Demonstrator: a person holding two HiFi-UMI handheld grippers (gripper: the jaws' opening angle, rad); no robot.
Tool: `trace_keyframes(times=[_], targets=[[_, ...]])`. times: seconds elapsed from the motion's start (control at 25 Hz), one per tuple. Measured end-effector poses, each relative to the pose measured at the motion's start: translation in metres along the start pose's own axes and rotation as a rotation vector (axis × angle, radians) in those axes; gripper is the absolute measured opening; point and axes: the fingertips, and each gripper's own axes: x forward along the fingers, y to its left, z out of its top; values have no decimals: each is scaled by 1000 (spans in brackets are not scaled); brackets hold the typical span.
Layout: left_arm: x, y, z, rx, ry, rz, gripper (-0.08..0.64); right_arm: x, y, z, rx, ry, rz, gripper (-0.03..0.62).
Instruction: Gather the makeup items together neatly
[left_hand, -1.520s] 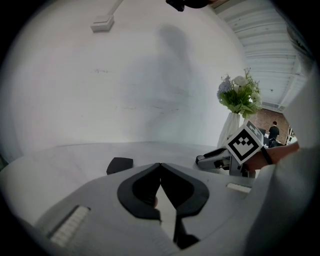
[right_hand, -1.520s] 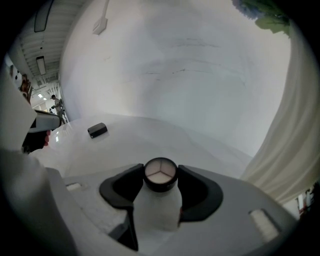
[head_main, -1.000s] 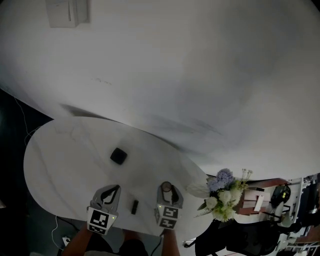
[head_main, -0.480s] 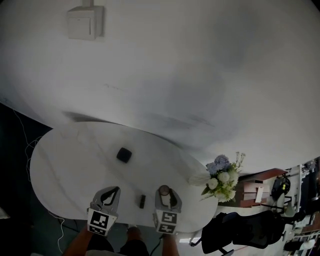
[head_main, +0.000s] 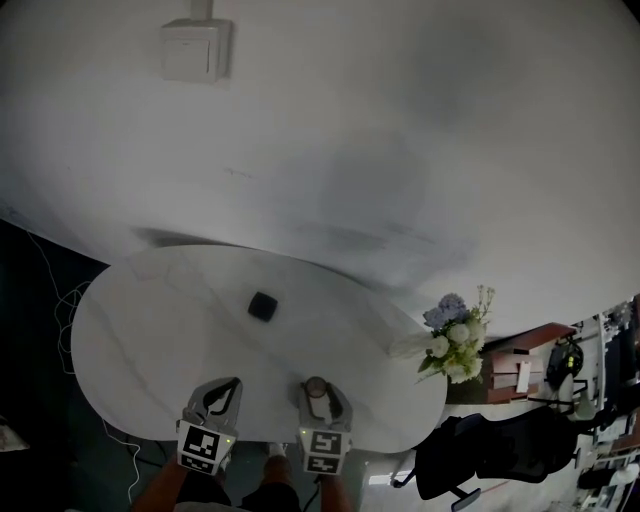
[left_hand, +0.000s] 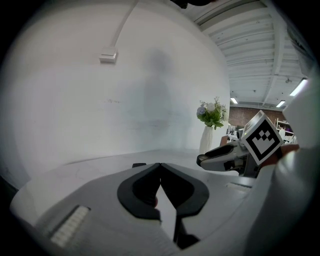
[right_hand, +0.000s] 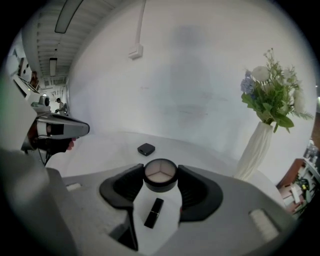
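My right gripper (right_hand: 160, 179) is shut on a small round jar (right_hand: 160, 172) with a black rim and a beige lid, held just above the white table (head_main: 150, 320). A black lipstick (right_hand: 153, 212) lies on the table right under those jaws; the head view does not show it. Farther back rests a black square compact (head_main: 263, 306), also in the right gripper view (right_hand: 146, 148). My left gripper (head_main: 224, 386) is near the table's front edge, left of the right gripper (head_main: 317, 389). Its jaws (left_hand: 160, 165) are shut with nothing between them.
A white vase of blue and white flowers (head_main: 452, 335) stands at the table's right end, tall in the right gripper view (right_hand: 256, 150). A grey wall with a white box (head_main: 196, 50) rises behind. Chairs and shelves stand at the far right (head_main: 520, 440).
My right gripper, still holding the jar, has shifted left until it is over the lipstick, which has dropped out of the head view. The head view itself has swung.
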Motion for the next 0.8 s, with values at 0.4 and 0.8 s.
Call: trace_keyframes(times=[0.4, 0.8], targets=[[-27, 27, -40, -22, 44, 18, 9, 15, 52, -28, 12, 36, 39, 216], [-34, 48, -83, -45, 93, 44, 9, 48, 77, -71, 29, 105, 58, 216]])
